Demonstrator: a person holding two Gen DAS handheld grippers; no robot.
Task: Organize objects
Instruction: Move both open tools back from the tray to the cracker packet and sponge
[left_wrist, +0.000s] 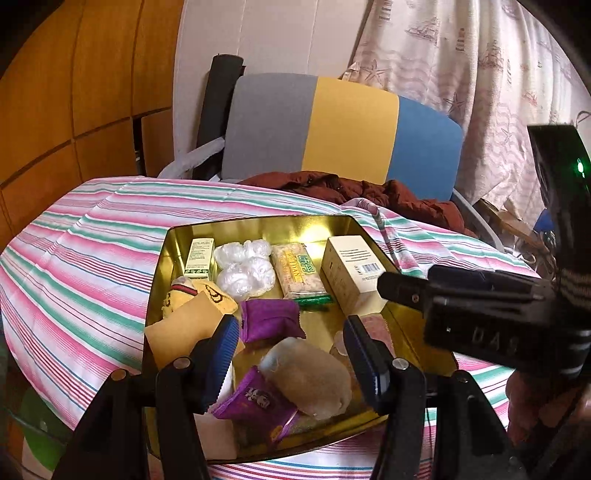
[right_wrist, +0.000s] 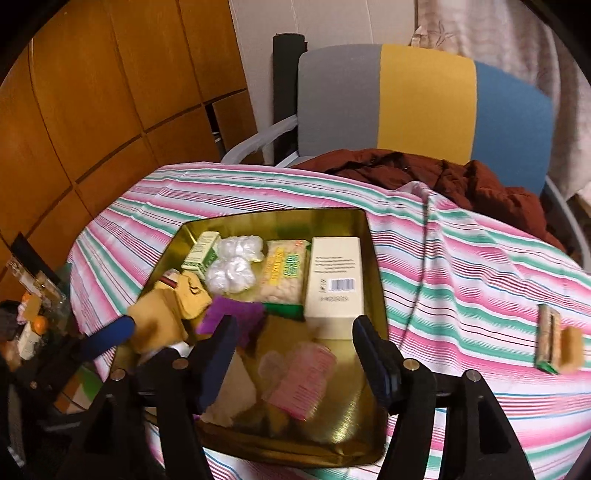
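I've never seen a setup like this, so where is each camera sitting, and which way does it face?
Left wrist: on the left gripper, looking along its open fingers into the gold tin; the right gripper crosses at right.
Right wrist: on the right gripper, open over the tin; the left gripper's blue pad shows.
Shared: tin, striped cloth, chair.

L hand-held gripper (left_wrist: 291, 354) agape, R hand-held gripper (right_wrist: 295, 354) agape

Black left hand-held gripper (left_wrist: 291, 354), ribbed blue pads (left_wrist: 221, 360), silver pivot screws, right hand-held gripper (right_wrist: 291, 354) alike
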